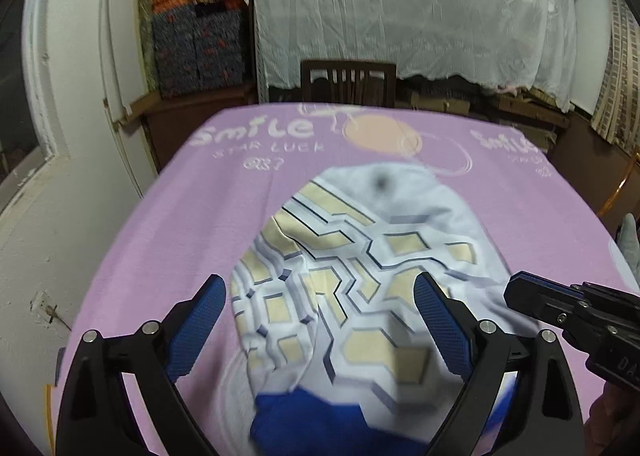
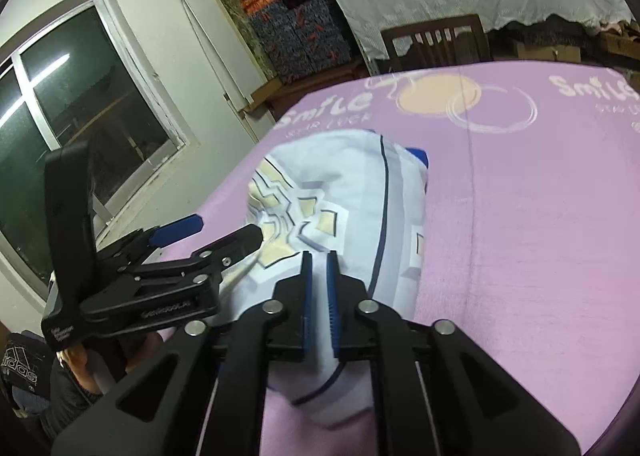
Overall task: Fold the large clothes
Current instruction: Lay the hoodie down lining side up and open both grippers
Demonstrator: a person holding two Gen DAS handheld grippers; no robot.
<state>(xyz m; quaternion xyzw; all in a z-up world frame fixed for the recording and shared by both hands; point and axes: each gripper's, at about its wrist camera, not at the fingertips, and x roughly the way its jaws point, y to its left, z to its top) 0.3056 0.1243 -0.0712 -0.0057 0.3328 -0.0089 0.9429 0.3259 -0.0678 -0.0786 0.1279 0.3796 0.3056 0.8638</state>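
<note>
**Folding the big patterned cloth**

The patterned cloth (image 1: 360, 264) lies bunched on the purple desk (image 1: 168, 224). The left gripper (image 1: 320, 320) has its jaws wide apart above it. The right gripper (image 2: 319, 296) pinches a fold. It should pull slowly and keep edges straight.

Open table on my right, crowded on my left

The lilac tablecloth (image 2: 540, 216) lies bare to the right of the folded white garment (image 2: 360, 196), so my right gripper (image 2: 319, 260) could pass freely there. Just to its left my left gripper (image 2: 230, 230) stands in the way, its jaws spread wide over the garment's patterned part. Beyond the table's far edge a wooden chair (image 1: 348, 82) blocks the way.
</note>
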